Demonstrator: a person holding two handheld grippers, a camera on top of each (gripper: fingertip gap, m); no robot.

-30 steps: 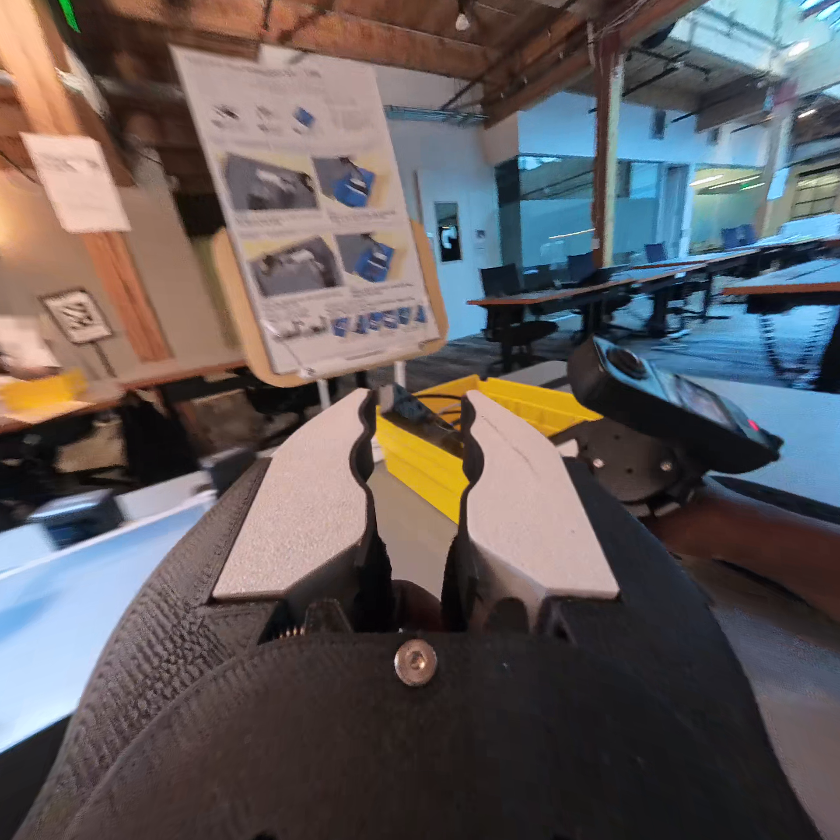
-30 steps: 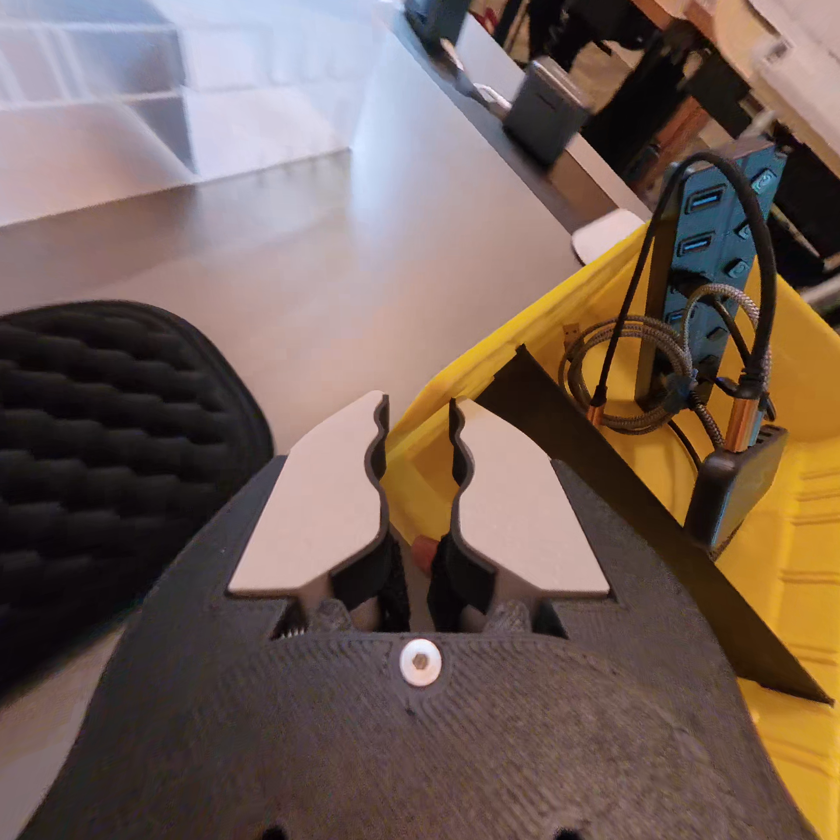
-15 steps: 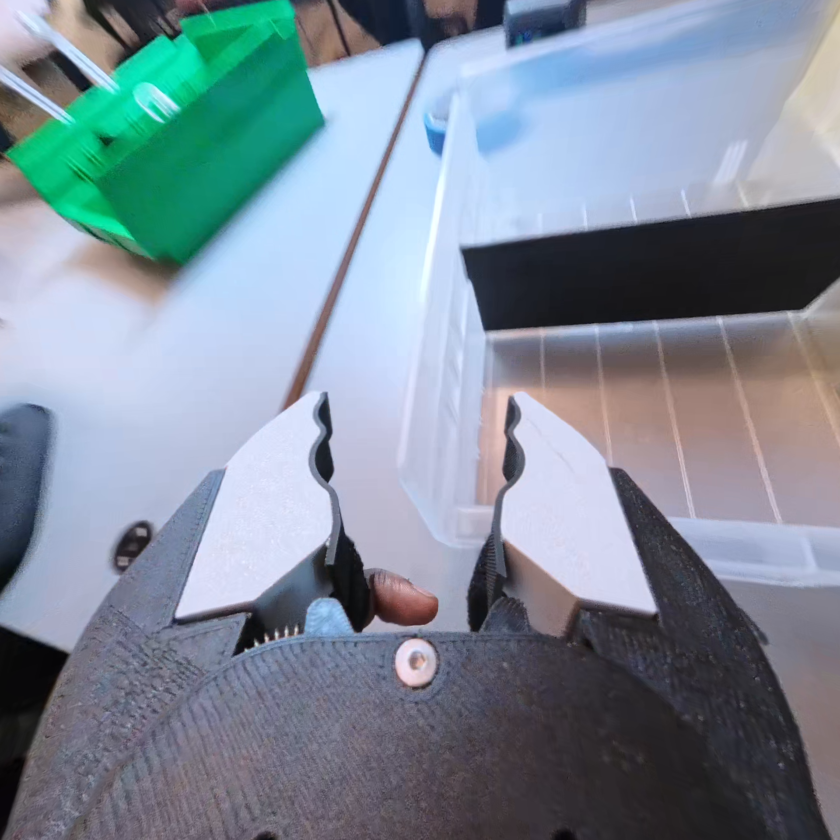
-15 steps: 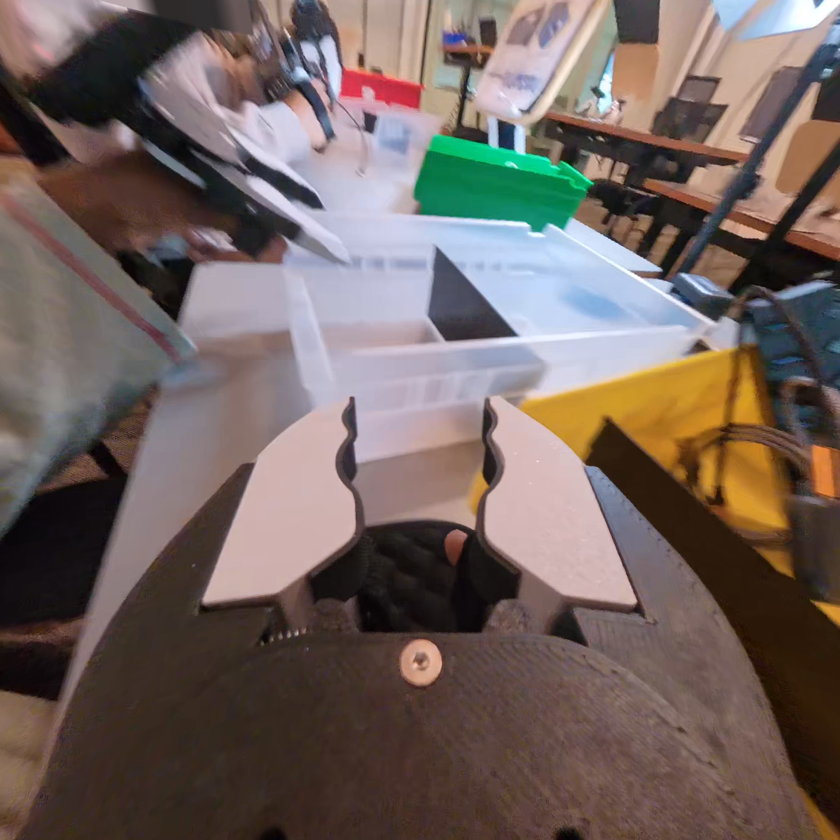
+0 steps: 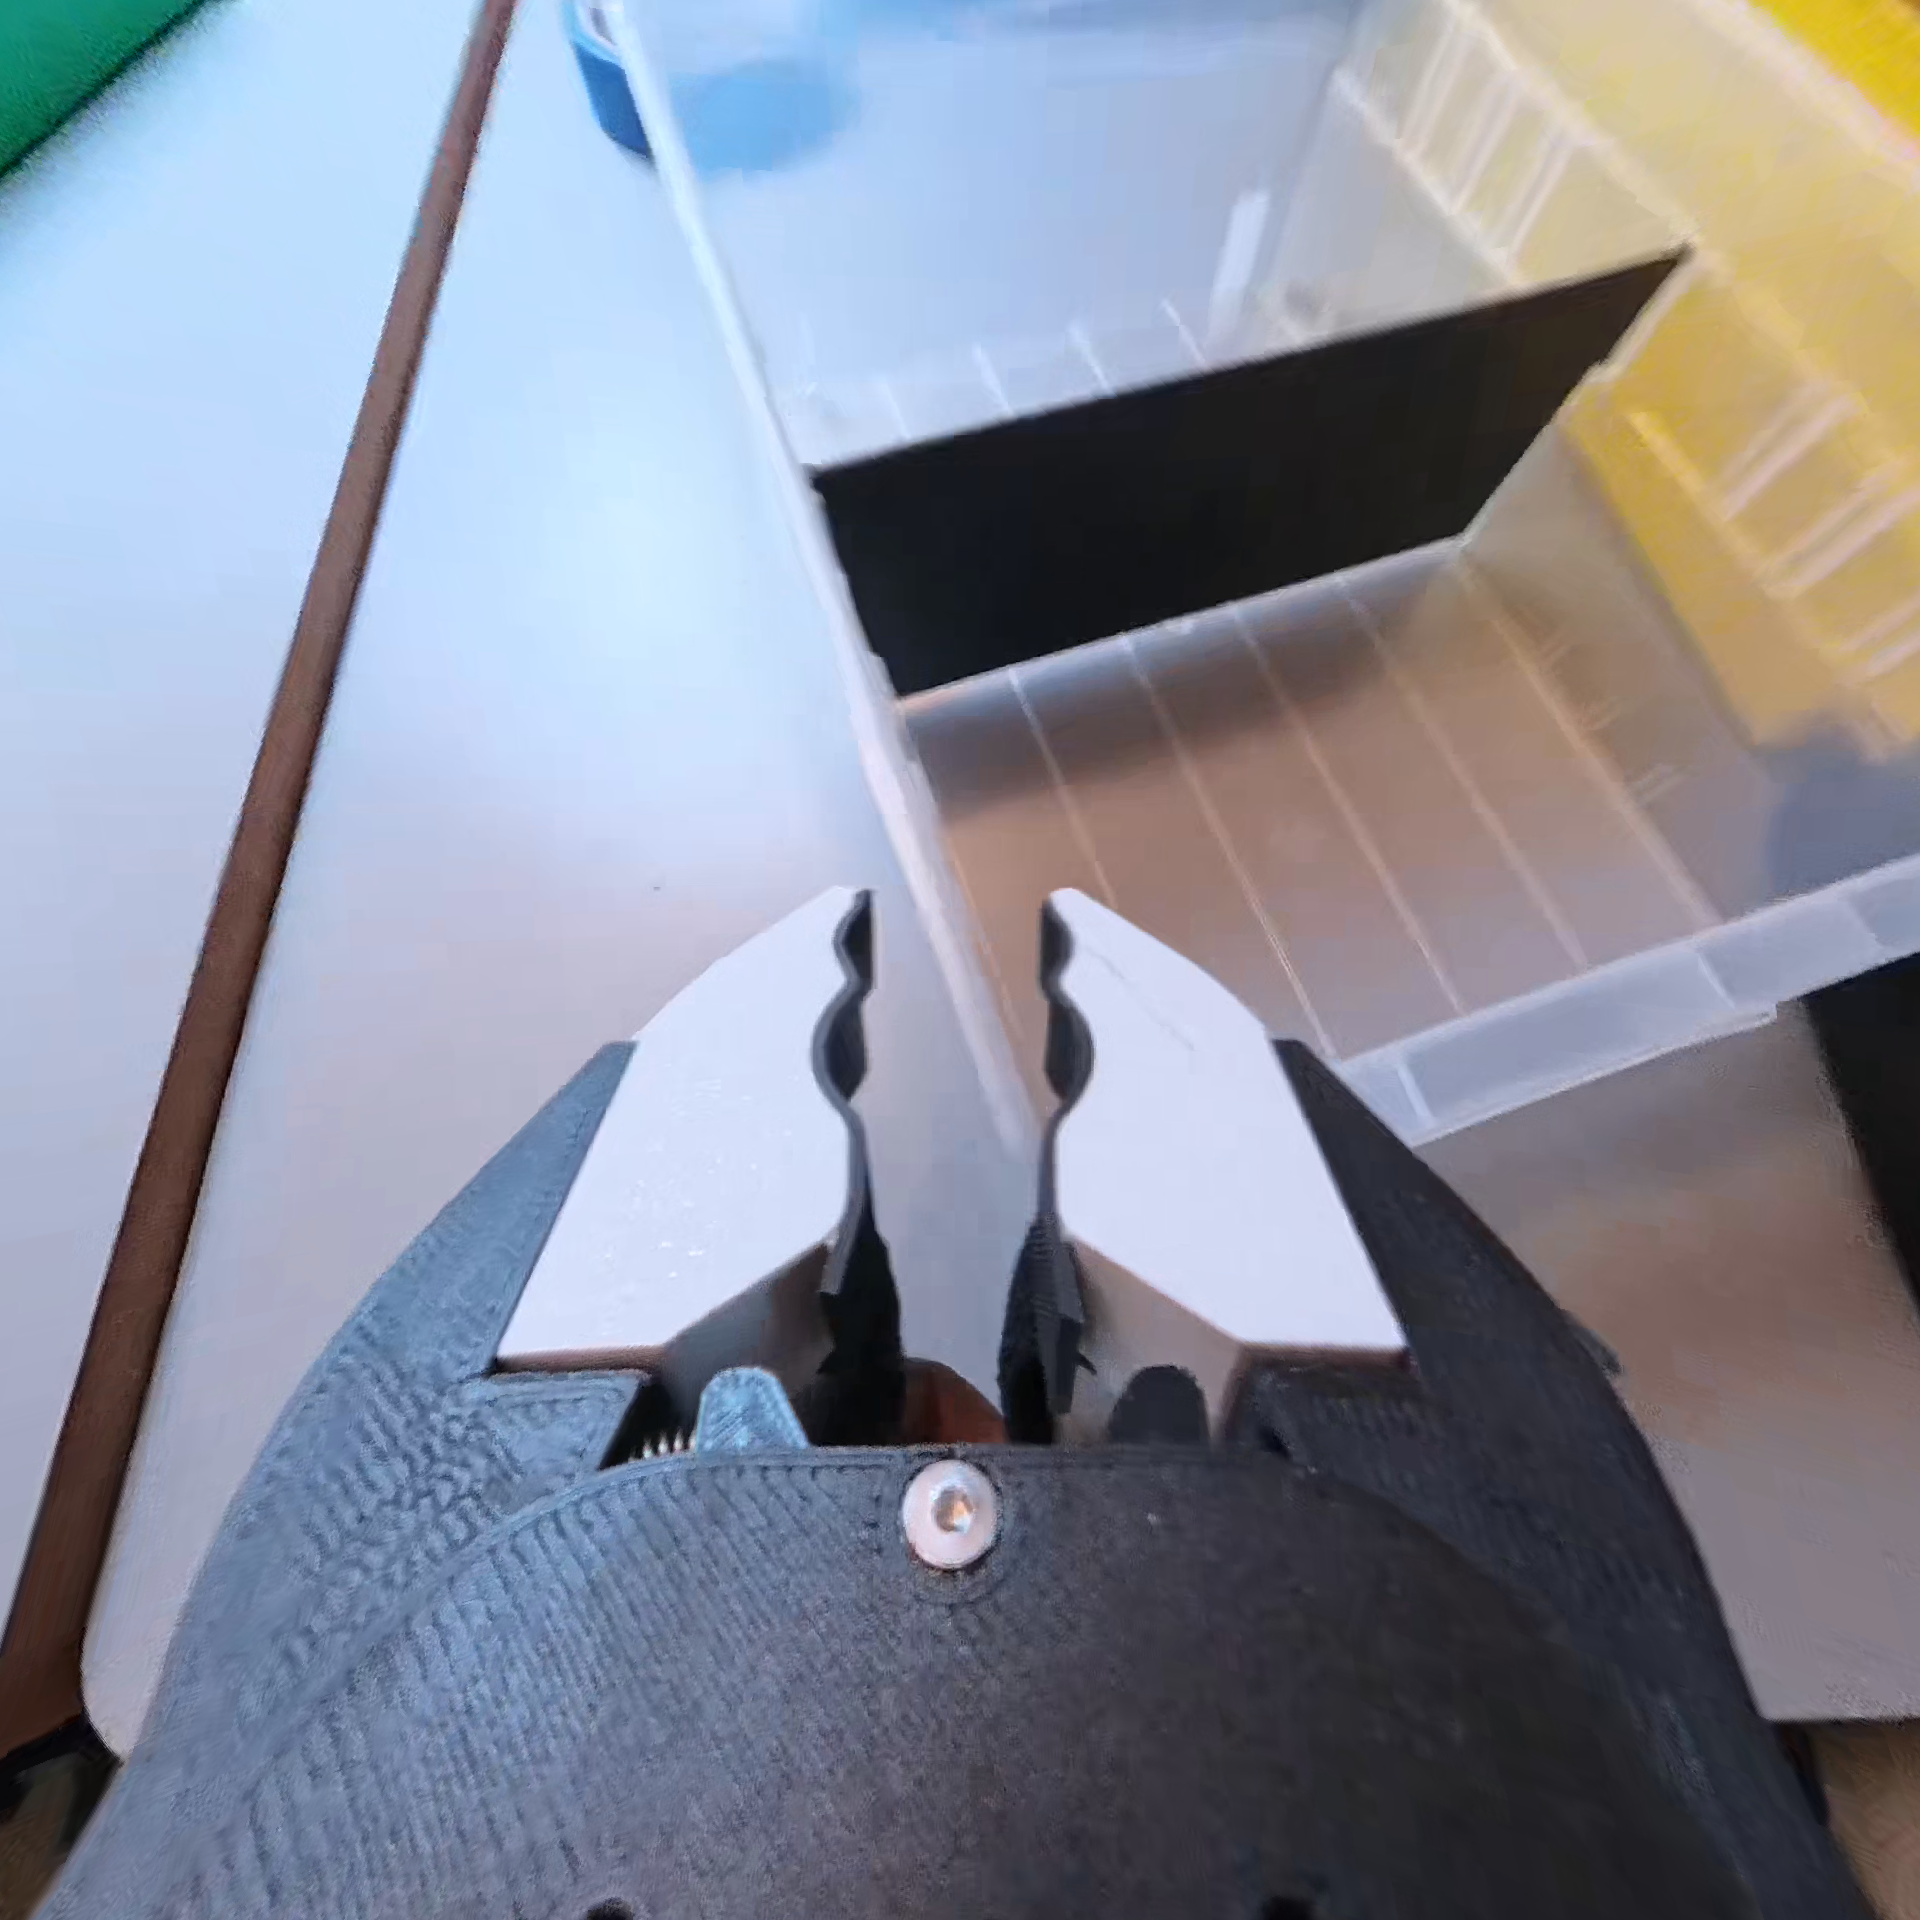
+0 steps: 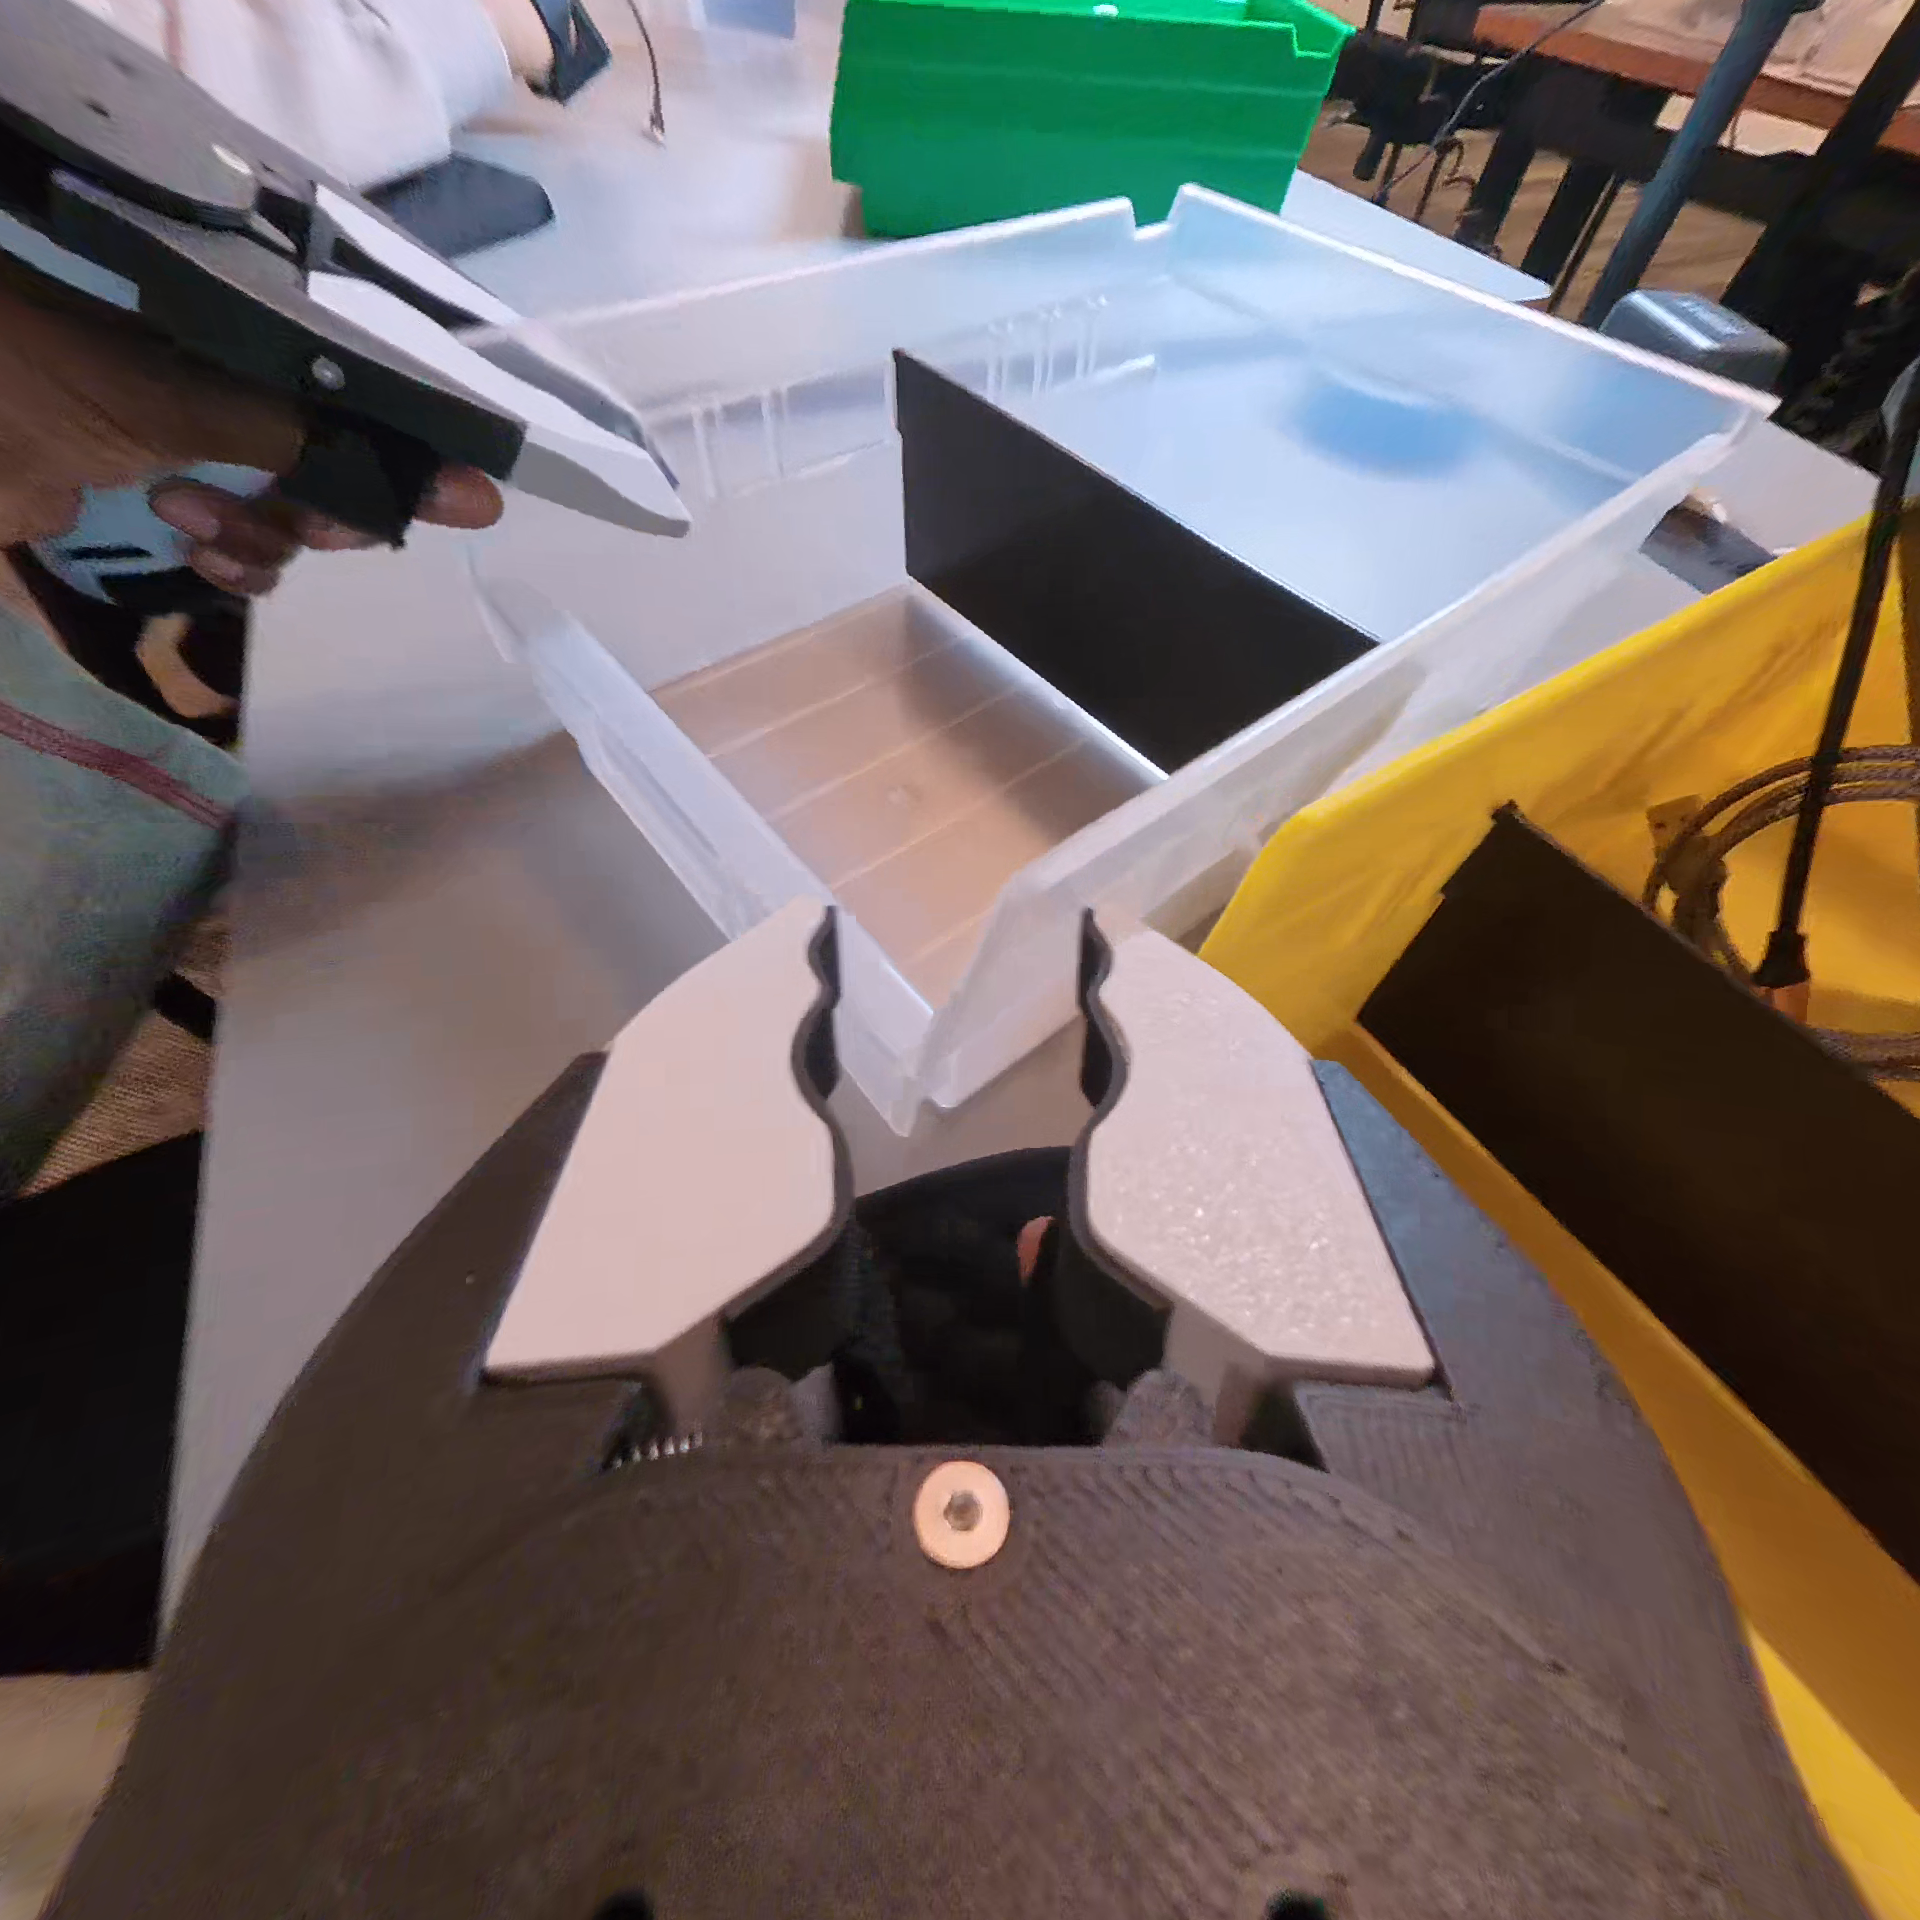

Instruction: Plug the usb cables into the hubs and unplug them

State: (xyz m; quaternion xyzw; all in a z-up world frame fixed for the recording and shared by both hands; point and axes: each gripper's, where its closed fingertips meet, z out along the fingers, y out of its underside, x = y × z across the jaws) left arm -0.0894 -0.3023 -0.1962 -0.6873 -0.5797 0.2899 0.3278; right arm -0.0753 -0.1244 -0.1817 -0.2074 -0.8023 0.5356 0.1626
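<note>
Cables point(image 6: 1766, 831) lie untouched in the yellow bin point(image 6: 1455, 862), far right; both claws, left point(image 5: 956, 914) and right point(image 6: 954, 930), now swung over the clear bin point(image 6: 1039, 935), spread and empty; plugging not begun.

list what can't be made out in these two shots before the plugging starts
- USB hubs: not visible in either view; the right wrist view cuts off the yellow plastic bin at its right edge.
- Braided coiled cable: its ends run off that edge, so whether it is plugged in is unknown.
- Round blue object: blurred behind the clear plastic bin wall, left wrist view.
- Green plastic bin: its contents are hidden by its walls.
</note>
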